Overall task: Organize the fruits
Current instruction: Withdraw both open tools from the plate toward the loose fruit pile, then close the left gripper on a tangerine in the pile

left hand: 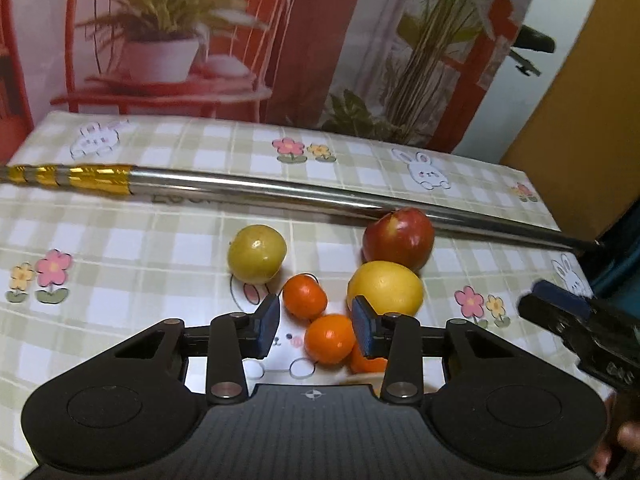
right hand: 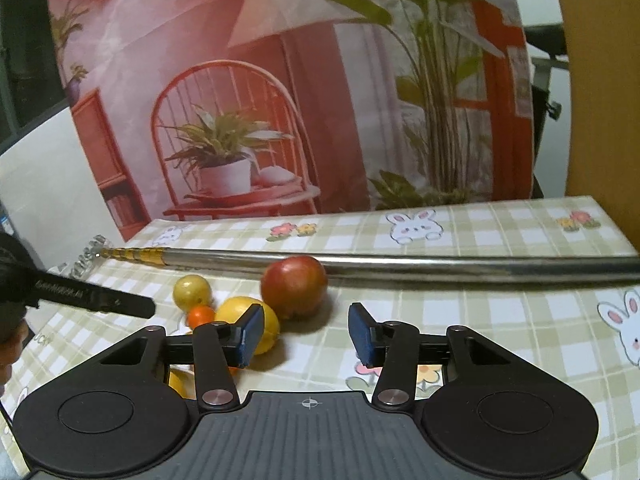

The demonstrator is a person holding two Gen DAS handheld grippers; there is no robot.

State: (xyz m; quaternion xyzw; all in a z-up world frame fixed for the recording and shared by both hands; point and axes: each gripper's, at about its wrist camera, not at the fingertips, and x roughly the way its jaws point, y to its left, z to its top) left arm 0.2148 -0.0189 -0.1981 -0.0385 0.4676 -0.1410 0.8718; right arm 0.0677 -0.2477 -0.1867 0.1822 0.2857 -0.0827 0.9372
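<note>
Between the left gripper (left hand: pixel 315 326) pads sits 1 tangerine (left hand: pixel 329 339), untouched

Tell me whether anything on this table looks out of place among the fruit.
A long metal pole with a gold-banded end lies across the checked tablecloth just behind the red apple. It is no fruit and spans nearly the whole table. Nothing looks spilled or damaged.

A home: bunny-print checked tablecloth (left hand: pixel 160 216) before a printed backdrop (right hand: pixel 280 80).
</note>
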